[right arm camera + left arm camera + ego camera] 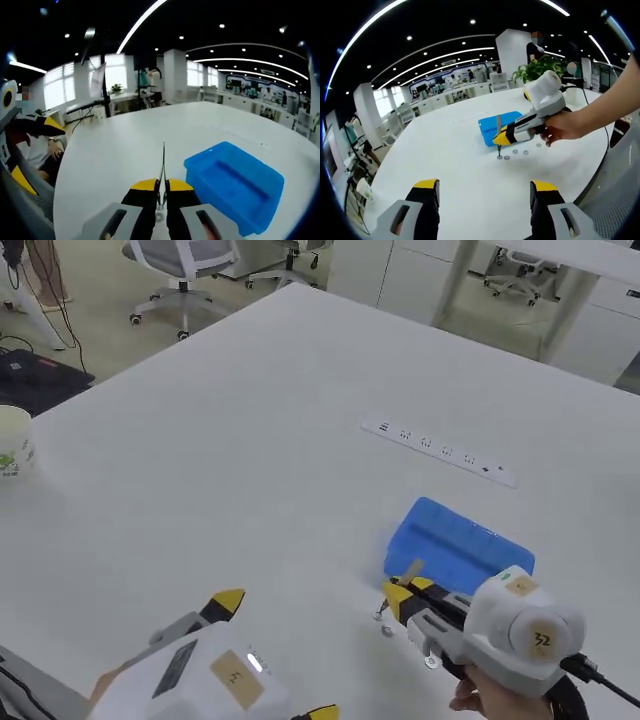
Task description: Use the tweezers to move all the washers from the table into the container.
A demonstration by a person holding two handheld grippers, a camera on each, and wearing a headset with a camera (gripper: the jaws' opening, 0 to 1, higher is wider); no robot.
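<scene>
Evidently, the fingers of the right gripper [161, 186] were clenched on the tweezers [163, 162], tips at the washers [515, 151] lying on the bench [445, 165] just beside the blue container [215, 200]. The left gripper [485, 186] fingers stood released. Washers were judged light, thin, stiff and slippery: pinch across one rim.

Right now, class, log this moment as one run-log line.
right gripper shut on tweezers | tip down by washers | left gripper open | container beside washers

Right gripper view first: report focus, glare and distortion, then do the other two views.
Right gripper view: tweezers thin but clear, container slightly soft, ceiling strips bent by fisheye. Left gripper view: same bending, washers tiny. Head view: even light, undistorted, faint shadows on table.
</scene>
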